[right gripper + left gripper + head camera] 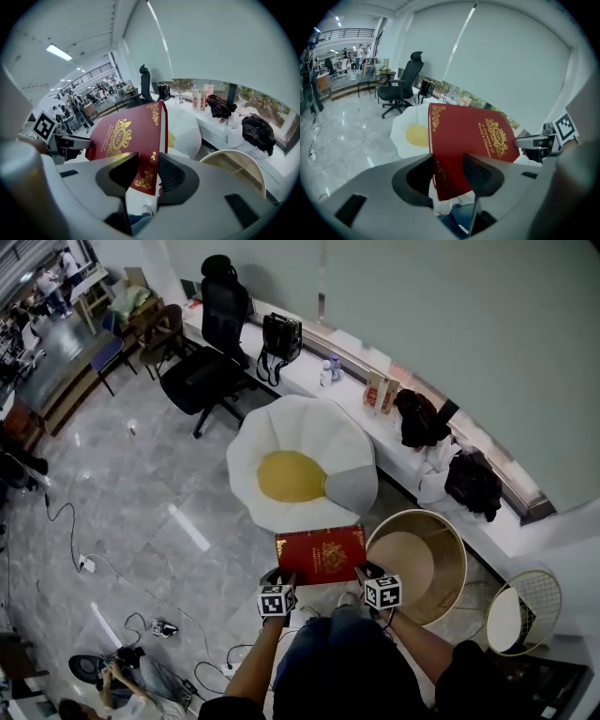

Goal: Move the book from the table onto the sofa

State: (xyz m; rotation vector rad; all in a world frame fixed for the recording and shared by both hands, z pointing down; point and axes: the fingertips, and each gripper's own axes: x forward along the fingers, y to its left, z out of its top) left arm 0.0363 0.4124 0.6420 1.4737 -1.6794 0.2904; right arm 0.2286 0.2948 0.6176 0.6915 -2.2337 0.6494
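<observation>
A red hardcover book [321,555] with gold print hangs in the air between both grippers, held flat over the floor. My left gripper [284,577] is shut on its near left edge, and my right gripper [364,574] is shut on its near right edge. In the left gripper view the book [468,138] runs up from between the jaws of the left gripper [447,169], with the right gripper [538,143] at its far edge. In the right gripper view the book [124,133] stands in the right gripper [149,172]. The white egg-shaped sofa [300,465] with a yellow centre lies just beyond the book.
A round beige table [457,554] stands right of the book, with a small wire side table [525,610] further right. A black office chair [211,362] is behind the sofa. A white counter [394,437] along the window carries bags and bottles. Cables [84,563] lie on the floor at left.
</observation>
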